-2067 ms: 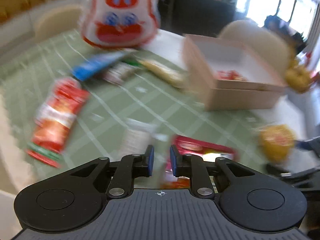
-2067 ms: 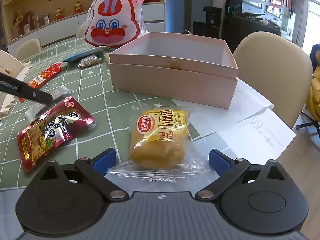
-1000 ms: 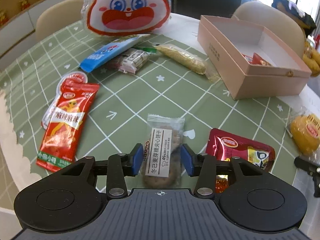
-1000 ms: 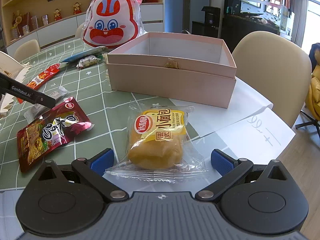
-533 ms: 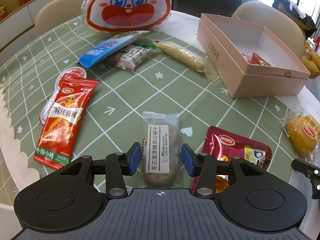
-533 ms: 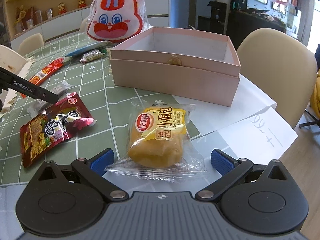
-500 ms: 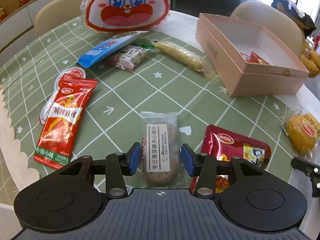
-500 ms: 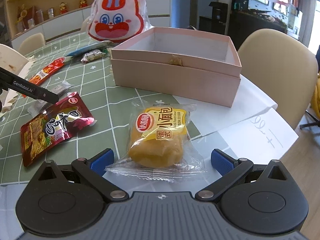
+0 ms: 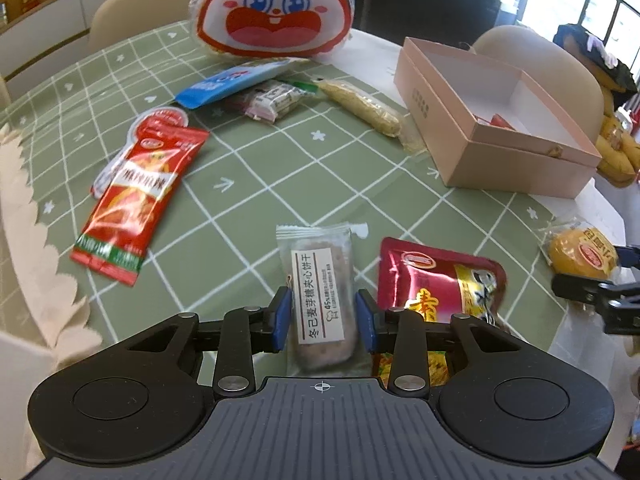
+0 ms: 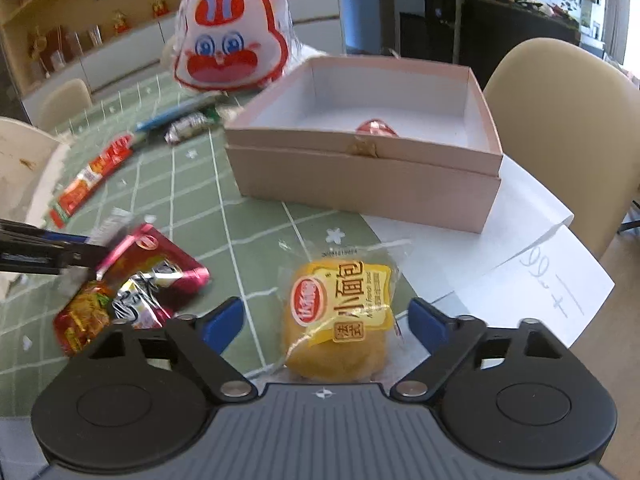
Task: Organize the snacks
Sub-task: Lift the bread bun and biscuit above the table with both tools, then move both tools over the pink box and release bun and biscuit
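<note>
My left gripper (image 9: 323, 322) is open with its blue pads on either side of a clear-wrapped biscuit packet (image 9: 322, 288) lying on the green checked tablecloth (image 9: 256, 168). My right gripper (image 10: 326, 322) is wide open around a yellow bread bun packet (image 10: 340, 320) at the table's near edge. An open pink box (image 10: 368, 160) stands behind the bun, with one red snack (image 10: 376, 128) inside. A dark red snack pouch (image 9: 440, 280) lies between the two grippers and shows in the right wrist view (image 10: 132, 292).
A red chilli strip packet (image 9: 136, 196), a blue packet (image 9: 236, 82), a small wrapped candy pack (image 9: 272, 100) and a long yellowish stick snack (image 9: 364, 108) lie on the cloth. A big rabbit-face bag (image 9: 276, 8) stands at the back. White paper (image 10: 520, 264) lies right of the box.
My left gripper has moved forward along the biscuit packet, pads still apart. My right gripper has risen and tilted, so the box's inside shows, and its jaws have narrowed a little around the bun.
</note>
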Tool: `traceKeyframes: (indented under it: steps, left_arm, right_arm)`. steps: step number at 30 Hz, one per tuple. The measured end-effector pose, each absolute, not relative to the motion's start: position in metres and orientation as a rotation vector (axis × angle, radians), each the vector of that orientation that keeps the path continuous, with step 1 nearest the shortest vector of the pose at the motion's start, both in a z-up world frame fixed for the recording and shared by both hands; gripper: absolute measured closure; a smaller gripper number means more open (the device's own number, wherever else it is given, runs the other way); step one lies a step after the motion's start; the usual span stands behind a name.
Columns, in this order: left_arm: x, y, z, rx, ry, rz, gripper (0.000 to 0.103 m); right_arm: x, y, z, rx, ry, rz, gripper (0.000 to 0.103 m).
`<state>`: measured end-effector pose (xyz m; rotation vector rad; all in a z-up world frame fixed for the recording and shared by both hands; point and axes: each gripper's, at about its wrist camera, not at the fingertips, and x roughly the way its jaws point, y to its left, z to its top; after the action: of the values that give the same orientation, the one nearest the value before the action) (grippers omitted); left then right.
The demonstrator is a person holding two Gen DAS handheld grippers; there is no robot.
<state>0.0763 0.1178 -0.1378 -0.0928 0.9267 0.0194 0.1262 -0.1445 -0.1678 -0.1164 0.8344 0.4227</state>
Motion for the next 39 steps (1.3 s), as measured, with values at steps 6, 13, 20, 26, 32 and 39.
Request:
traceKeyframes:
  steps: [6,13,20,26,32,39]
  left_arm:
    - [0.049,0.106,-0.117,-0.091,0.891,0.03,0.063]
    - [0.025,0.069,-0.067,-0.057,0.818,-0.068,0.063]
    - [0.039,0.031,0.004,-0.186,0.678,-0.347,0.063]
    - [0.121,0.017,0.062,-0.193,0.551,-0.354,0.063]
    - [0.228,0.012,0.016,-0.279,0.678,-0.285,0.063]
    - [0.301,0.006,-0.104,-0.322,0.905,-0.252,0.062]
  right_arm:
    - [0.119,-0.15,-0.169,-0.173,0.855,0.45,0.035]
    - [0.105,-0.172,-0.144,-0.148,0.844,0.505,0.048]
    - [0.094,-0.209,-0.06,-0.149,0.683,0.54,0.049]
    - [0.108,-0.232,0.042,-0.117,0.493,0.456,0.049]
    - [0.119,-0.236,0.091,-0.076,0.419,0.391,0.049]
    - [0.133,-0.224,0.059,-0.122,0.52,0.325,0.049]
